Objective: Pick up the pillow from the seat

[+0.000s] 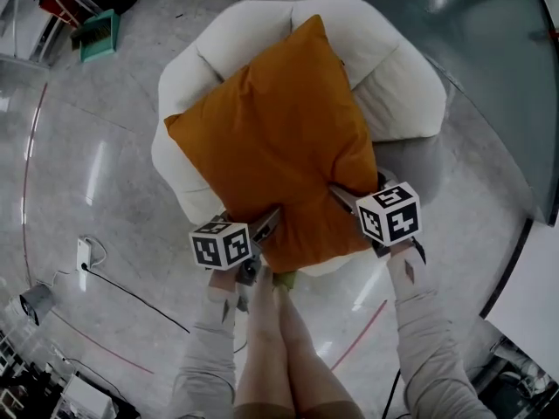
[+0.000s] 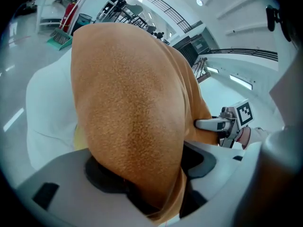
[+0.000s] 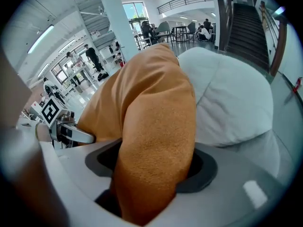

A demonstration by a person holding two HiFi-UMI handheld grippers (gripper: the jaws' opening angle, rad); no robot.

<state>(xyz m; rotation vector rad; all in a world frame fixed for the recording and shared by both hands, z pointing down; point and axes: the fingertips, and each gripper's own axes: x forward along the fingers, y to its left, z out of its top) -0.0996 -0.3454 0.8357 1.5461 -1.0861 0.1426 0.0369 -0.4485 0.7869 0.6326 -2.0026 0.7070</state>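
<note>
Grasp stage: left claw [image 1: 266, 224] and right claw [image 1: 346, 195] each clenched on the near edge of the orange pillow [image 1: 279, 138], which lay ahead of both, apparently resting on the white armchair [image 1: 397, 94]; lift not yet made.

Right hand-held gripper [image 3: 151, 167] clamps the orange pillow [image 3: 156, 103] beside white seat [image 3: 232, 103].
</note>
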